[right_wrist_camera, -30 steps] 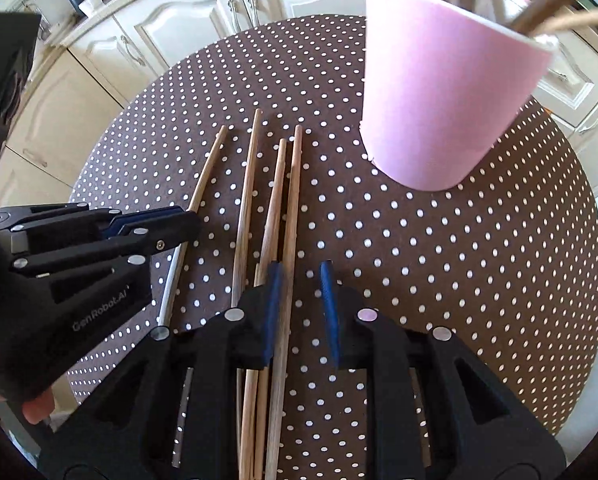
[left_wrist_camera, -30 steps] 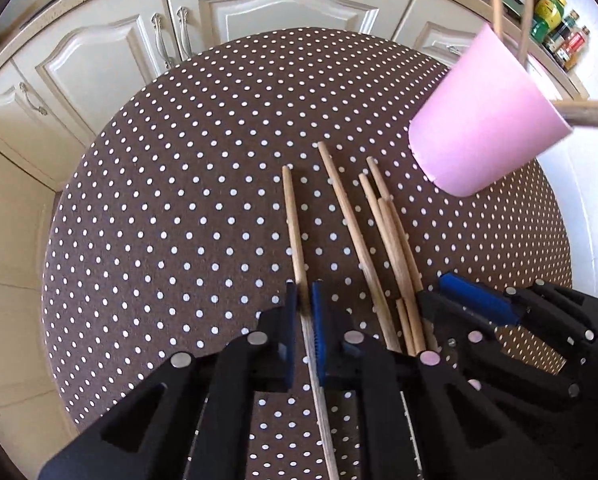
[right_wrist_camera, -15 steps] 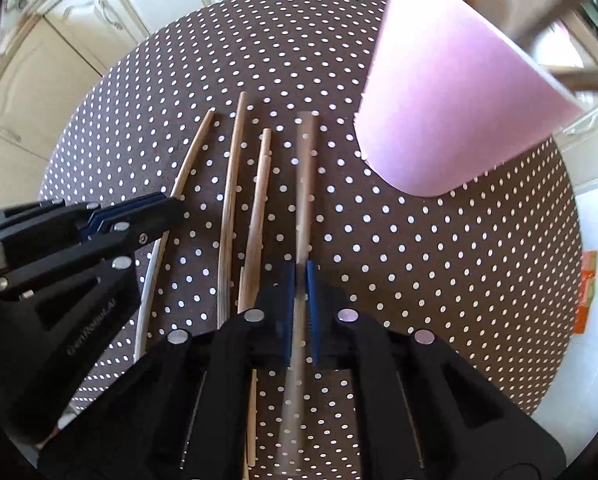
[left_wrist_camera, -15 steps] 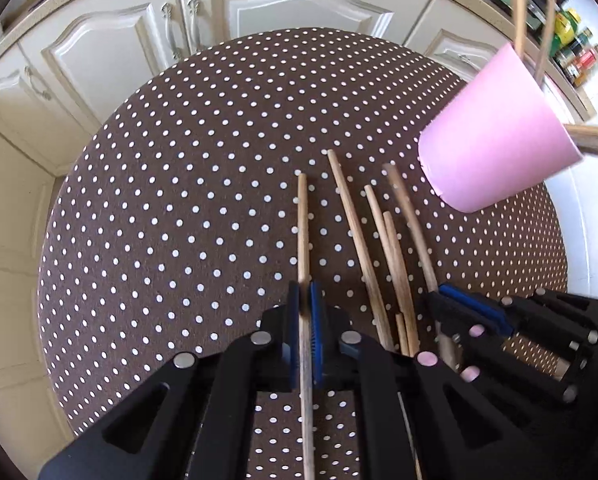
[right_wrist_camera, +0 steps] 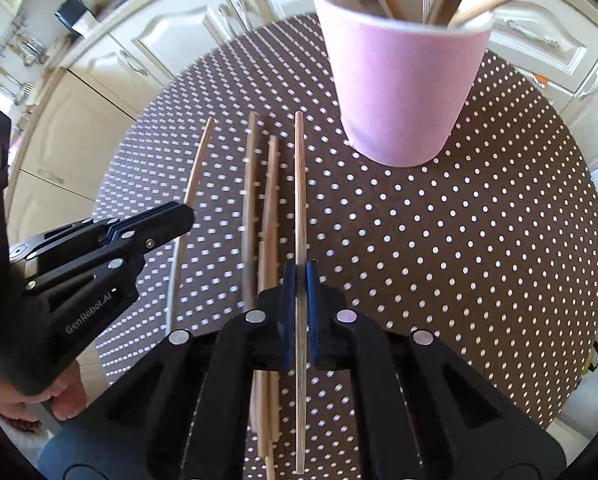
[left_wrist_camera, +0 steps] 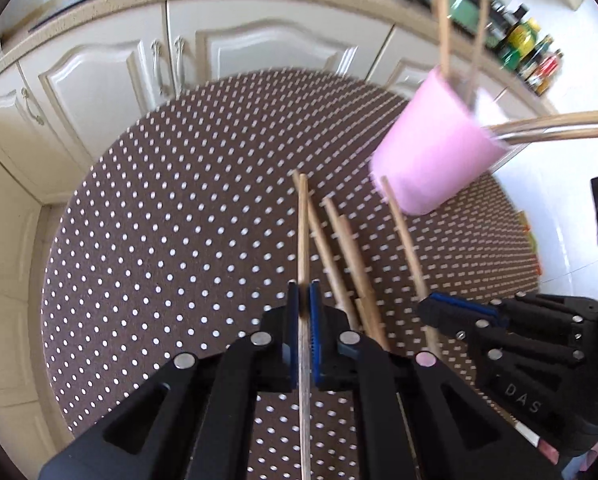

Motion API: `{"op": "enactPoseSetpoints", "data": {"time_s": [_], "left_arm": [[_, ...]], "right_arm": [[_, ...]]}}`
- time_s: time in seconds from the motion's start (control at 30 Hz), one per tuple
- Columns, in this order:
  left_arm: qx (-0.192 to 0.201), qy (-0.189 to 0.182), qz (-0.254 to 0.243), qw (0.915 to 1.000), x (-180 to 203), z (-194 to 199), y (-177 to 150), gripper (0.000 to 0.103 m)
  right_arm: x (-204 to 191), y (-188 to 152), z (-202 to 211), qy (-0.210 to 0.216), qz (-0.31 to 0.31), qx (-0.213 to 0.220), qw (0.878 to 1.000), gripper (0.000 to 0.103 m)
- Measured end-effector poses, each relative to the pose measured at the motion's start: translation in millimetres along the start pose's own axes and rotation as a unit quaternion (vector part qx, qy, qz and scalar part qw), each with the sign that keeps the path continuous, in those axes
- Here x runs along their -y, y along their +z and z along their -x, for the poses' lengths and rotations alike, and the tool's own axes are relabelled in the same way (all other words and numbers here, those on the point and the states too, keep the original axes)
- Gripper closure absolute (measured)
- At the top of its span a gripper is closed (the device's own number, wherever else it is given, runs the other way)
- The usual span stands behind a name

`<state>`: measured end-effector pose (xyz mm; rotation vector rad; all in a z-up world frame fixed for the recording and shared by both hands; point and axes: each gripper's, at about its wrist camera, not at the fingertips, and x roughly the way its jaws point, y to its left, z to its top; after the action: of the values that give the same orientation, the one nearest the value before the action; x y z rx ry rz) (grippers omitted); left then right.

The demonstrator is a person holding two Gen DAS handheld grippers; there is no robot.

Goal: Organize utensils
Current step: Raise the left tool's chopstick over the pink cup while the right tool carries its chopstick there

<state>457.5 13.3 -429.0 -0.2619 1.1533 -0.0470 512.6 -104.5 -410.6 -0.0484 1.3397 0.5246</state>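
Both tongs are clenching one chopstick each: the left tongs [left_wrist_camera: 303, 300] its stick [left_wrist_camera: 303, 236], the right tongs [right_wrist_camera: 299, 280] its stick [right_wrist_camera: 299, 184]. The cup [right_wrist_camera: 399, 80] is standing toward the tabletop [right_wrist_camera: 459, 240] far edge, ahead-right, nearer the right tongs; sticks are pointing lengthwise toward it.

Surface [left_wrist_camera: 179, 240]: brown with white polka dots. Cup [right_wrist_camera: 403, 80]: pink. Chopsticks [right_wrist_camera: 273, 200]: pale wood. Cabinets [left_wrist_camera: 99, 80]: cream.
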Motion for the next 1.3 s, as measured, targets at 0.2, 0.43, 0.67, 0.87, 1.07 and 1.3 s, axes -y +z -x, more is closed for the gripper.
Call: {"op": "enactPoseSetpoints", "data": {"time_s": [0.2, 0.43, 0.67, 0.87, 1.07, 1.3], "left_arm": [[0.041, -0.023, -0.015, 0.9988, 2.0, 41.6, -9.2, 0.098], [0.088, -0.042, -0.027, 0.9949, -3.2, 101.8, -16.1, 0.098], [0.147, -0.063, -0.032, 0.9867, 3.6, 155.1, 3.6, 0.098], [0.212, -0.087, -0.044, 0.9723, 27.2, 195.1, 47.8, 0.098], [0.261, -0.103, -0.055, 0.9584, 53.8, 211.1, 92.4, 0.098], [0.293, -0.112, -0.053, 0.948, 78.6, 193.5, 135.6, 0.098]], "right_arm": [[-15.7, -17.7, 35.8, 0.023, 0.013, 0.041, 0.999, 0.097], [-29.1, -42.9, 94.6, 0.044, 0.026, 0.095, 0.994, 0.097], [-53.3, -26.3, 158.9, 0.064, 0.034, 0.171, 0.983, 0.097], [-52.2, 4.6, 223.8, 0.082, 0.034, 0.255, 0.963, 0.097], [-24.7, 39.1, 258.6, 0.086, 0.016, 0.314, 0.945, 0.097], [23.6, 74.1, 261.7, 0.086, -0.02, 0.362, 0.928, 0.097]]}}
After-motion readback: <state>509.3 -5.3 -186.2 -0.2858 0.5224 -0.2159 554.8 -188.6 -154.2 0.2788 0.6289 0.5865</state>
